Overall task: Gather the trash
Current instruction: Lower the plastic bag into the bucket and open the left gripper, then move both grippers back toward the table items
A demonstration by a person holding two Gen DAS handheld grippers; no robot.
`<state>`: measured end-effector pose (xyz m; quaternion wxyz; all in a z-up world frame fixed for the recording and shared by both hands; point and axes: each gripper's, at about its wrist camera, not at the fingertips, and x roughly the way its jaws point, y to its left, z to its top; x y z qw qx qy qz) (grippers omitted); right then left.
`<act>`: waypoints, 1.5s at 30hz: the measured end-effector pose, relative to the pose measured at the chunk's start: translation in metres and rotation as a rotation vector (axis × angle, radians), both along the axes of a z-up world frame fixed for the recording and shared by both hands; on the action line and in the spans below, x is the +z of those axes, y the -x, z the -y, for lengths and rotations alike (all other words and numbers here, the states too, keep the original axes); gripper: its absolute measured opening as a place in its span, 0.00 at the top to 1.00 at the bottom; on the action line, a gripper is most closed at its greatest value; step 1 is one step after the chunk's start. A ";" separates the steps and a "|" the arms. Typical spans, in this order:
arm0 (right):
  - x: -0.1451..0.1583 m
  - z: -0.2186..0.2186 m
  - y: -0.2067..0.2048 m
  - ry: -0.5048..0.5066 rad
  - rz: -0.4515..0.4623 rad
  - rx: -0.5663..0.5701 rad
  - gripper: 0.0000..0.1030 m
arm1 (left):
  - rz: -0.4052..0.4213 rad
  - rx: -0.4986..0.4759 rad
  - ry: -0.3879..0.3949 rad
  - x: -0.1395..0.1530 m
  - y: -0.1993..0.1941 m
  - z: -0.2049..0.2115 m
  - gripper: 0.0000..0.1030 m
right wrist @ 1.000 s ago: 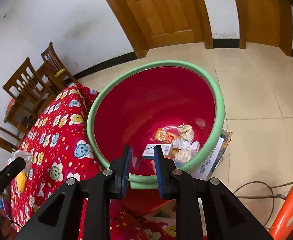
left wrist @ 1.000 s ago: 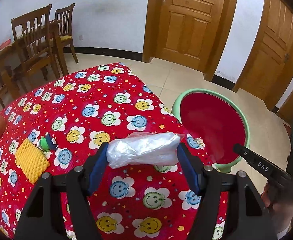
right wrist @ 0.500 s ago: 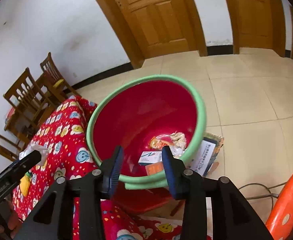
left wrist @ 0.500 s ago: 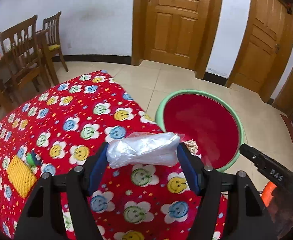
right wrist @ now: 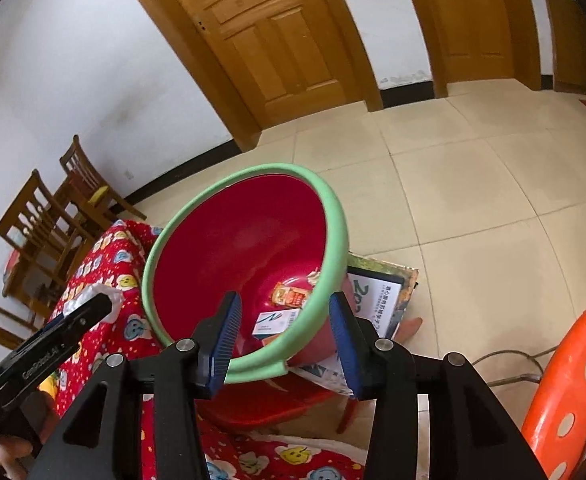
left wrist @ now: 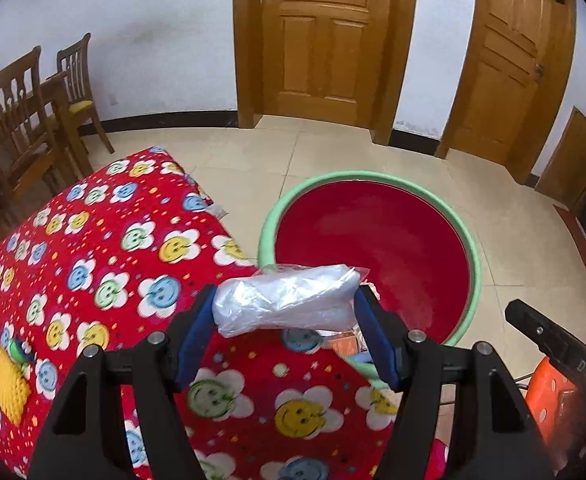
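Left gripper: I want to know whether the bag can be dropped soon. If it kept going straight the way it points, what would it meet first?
Probably the red basin. The left gripper, shut on the plastic bag, points down past the table edge at the basin's near rim, though depth is uncertain.

My left gripper [left wrist: 287,330] is black with blue pads, and the crumpled plastic bag [left wrist: 289,305] in it is a clear, silvery white. My right gripper [right wrist: 285,334] has the same black frame and ribbed blue pads. The tablecloth [left wrist: 105,264] is bright red, patterned with white flowers bearing yellow, blue and green smiley faces. Near its left edge lies a yellow waffle-textured pad [left wrist: 7,384]. The basin [left wrist: 373,236] is deep red inside with a mint-green rim. The stool [right wrist: 565,384] is orange with white dots.
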<state>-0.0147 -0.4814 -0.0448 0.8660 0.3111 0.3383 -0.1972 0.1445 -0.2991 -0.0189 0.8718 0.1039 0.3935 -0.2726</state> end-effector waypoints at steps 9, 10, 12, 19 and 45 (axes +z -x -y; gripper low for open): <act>-0.003 0.004 0.005 -0.011 -0.004 -0.016 0.55 | 0.008 -0.020 -0.003 -0.002 -0.002 0.013 0.23; -0.002 0.004 0.005 -0.012 -0.003 -0.017 0.55 | 0.015 -0.020 -0.002 -0.001 -0.001 0.014 0.20; -0.002 0.002 0.006 -0.015 0.000 -0.016 0.55 | 0.023 -0.022 -0.006 0.000 0.002 0.014 0.19; 0.002 -0.003 0.007 -0.015 0.011 0.002 0.55 | 0.019 -0.012 -0.008 0.004 0.010 0.005 0.18; 0.035 -0.078 -0.008 0.013 0.058 0.182 0.53 | 0.074 0.287 -0.013 0.031 0.012 -0.154 0.18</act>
